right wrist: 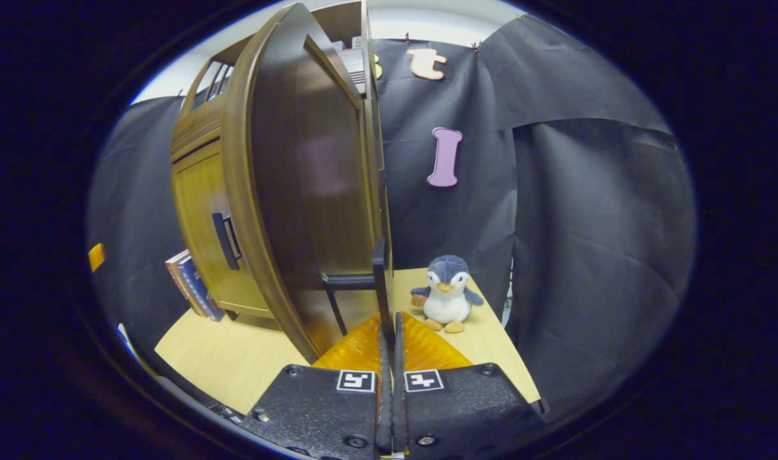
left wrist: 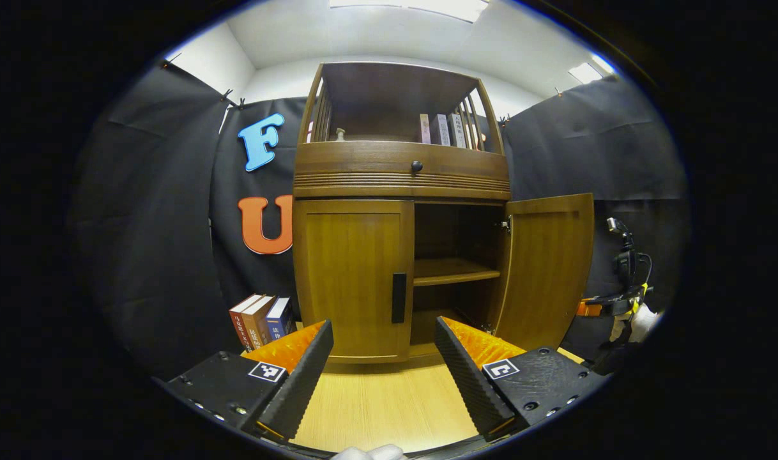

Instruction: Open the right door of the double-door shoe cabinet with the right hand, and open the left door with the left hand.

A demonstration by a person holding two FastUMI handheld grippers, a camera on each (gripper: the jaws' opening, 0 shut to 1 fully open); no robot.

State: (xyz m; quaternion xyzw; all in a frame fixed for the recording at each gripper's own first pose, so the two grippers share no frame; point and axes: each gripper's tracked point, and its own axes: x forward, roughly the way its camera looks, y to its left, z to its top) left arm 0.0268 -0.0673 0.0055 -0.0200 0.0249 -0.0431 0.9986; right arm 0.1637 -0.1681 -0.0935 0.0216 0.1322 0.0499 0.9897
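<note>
Shoe cabinet stands on the wood worktop, far side, centred in left gripper view. Right door is swung wide open, hinged on cabinet's right edge; inside shows one shelf w/ dark space above and below. Left door is flush shut, its dark vertical handle at the door's right edge, untouched.

Left gripper hangs near, in front of the cabinet, roughly facing the gap between left door's handle and the open compartment. Fingers spread wide apart, nothing between them, no contact w/ the door.

Right gripper, in right gripper view: fingers closed tight together, pinching the thin dark handle on the right door's free edge. Door's inner face fills the left-centre of that view, seen nearly edge-on. Left door and its handle visible beyond, farther left.

Other bits: drawer w/ round knob above the doors; open top shelf w/ a few books. More books stand on the worktop just left of the cabinet. Plush penguin sits on the worktop right of the open door, near the black cloth. In left gripper view the other gripper rig shows far right, behind the open door.
</note>
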